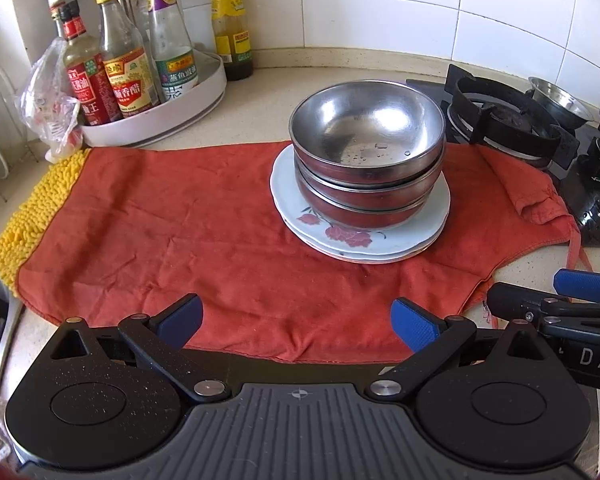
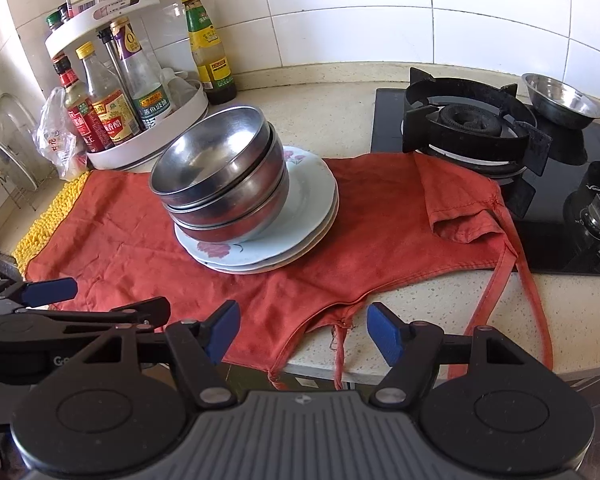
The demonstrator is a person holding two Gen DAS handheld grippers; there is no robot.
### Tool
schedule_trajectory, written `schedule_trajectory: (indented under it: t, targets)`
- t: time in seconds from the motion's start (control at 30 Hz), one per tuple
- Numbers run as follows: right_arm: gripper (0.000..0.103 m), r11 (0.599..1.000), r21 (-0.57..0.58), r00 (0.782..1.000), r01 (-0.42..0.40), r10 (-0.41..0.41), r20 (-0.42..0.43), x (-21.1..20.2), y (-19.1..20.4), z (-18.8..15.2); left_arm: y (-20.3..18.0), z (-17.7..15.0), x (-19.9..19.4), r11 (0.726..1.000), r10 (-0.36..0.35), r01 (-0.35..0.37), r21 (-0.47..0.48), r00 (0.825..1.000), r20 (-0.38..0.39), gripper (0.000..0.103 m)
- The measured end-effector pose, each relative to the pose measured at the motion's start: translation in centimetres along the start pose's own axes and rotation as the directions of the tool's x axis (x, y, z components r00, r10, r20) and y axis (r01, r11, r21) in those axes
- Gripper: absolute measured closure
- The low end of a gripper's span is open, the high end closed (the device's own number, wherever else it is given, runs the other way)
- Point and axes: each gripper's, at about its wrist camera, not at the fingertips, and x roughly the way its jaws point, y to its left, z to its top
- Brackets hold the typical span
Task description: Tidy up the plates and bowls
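Left wrist view: three nested steel bowls (image 1: 367,152) stand on a stack of floral plates (image 1: 360,236), right of centre on a red cloth (image 1: 188,220) spread over the tabletop (image 1: 268,80). The top bowl holds only a few water drops. Far left, a white turntable rack (image 1: 156,120) carries sauce and vinegar bottles (image 1: 128,60); a crumpled plastic bag (image 1: 48,100) leans beside it. Far right, a gas stove (image 1: 508,120) has a small steel bowl (image 1: 560,100) behind its burner. The left gripper (image 1: 296,324) hangs near the cloth's near edge, jaws spread wide and holding nothing. The right gripper (image 1: 540,300) shows at the right edge.

Right wrist view: the steel bowls (image 2: 220,176) sit toward the left side of the floral plates (image 2: 300,208), leaving the plate's right part bare. The turntable rack (image 2: 160,136) with its bottles (image 2: 108,104) is far left; the gas stove (image 2: 480,132) and small steel bowl (image 2: 560,100) are far right. The right gripper (image 2: 304,332) hovers over the tabletop's near edge, jaws wide and empty. The left gripper (image 2: 100,298) lies at the near left.
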Motion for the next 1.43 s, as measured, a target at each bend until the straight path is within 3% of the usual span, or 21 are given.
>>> schedule_trajectory:
  t: [1.43]
  targets:
    - [0.033,1.000,0.003,1.000,-0.024,0.024,-0.009,0.35,-0.23,-0.13,-0.23,-0.04,0.09,1.000,0.025,-0.025,-0.004,1.000,0.005,0.002]
